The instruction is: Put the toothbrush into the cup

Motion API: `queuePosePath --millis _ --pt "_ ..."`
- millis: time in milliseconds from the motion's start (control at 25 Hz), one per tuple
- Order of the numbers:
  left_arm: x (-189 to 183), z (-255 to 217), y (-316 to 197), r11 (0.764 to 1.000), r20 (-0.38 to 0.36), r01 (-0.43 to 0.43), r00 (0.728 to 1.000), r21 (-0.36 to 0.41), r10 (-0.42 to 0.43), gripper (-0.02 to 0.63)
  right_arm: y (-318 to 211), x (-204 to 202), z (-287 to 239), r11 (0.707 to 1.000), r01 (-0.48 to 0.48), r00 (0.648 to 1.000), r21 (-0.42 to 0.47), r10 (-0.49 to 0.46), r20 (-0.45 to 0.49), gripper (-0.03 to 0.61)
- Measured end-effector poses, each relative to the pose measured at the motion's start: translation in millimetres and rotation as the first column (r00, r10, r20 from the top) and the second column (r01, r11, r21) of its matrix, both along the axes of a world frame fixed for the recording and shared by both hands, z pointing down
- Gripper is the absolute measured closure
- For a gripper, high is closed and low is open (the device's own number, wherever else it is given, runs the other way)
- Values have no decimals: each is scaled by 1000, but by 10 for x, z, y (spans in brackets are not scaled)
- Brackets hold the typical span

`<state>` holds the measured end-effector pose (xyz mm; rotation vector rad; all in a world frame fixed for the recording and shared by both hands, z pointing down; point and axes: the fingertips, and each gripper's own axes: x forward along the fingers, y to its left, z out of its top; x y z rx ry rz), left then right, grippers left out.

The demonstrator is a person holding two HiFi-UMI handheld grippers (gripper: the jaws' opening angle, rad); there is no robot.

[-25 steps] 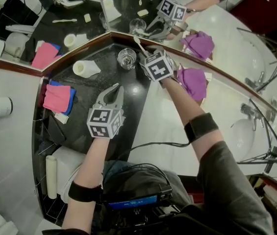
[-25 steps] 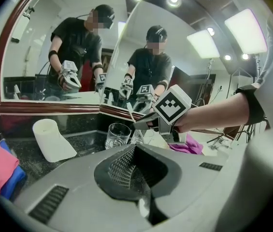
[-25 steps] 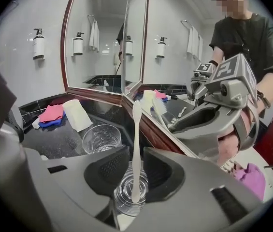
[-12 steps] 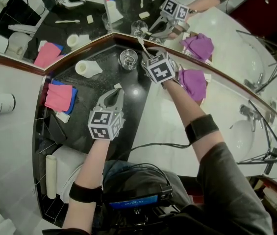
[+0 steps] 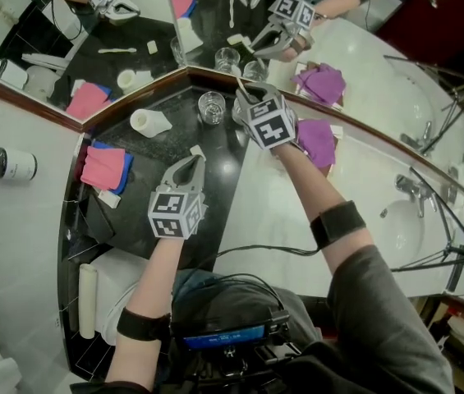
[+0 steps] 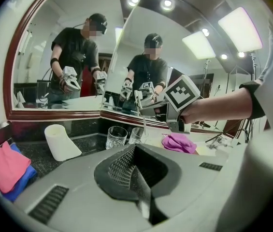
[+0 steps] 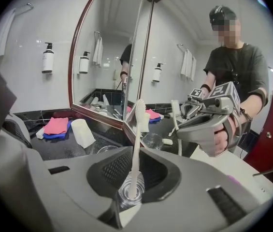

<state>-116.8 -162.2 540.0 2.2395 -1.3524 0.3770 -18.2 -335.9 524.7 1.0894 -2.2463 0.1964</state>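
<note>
A second glass (image 5: 212,105), a white container (image 5: 149,121) and a pink cloth (image 5: 103,167) crowd the black table (image 5: 219,150); the left claw (image 5: 194,154) hangs closed, empty. The right claw (image 5: 246,98) grips the toothbrush (image 7: 137,144) upright, handle tip over the cup (image 7: 129,197).

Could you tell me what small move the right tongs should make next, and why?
Probably ease the right tongs straight down a little, then open them. They grip the white plastic toothbrush upright, bristles up. Its handle end hangs right over the mouth of the clear glass cup, seemingly about at the rim, so it is not yet resting inside.
</note>
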Motion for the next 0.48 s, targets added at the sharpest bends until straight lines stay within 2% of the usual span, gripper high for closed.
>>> queuePosePath --millis 320,480 --pt "61 -351 346 998 24 -3 1000 67 2 612 537 178 -622 996 -29 996 86 22 84 509" --pt "116 -438 591 996 44 -19 999 85 15 612 935 226 -817 995 -31 990 97 17 140 508"
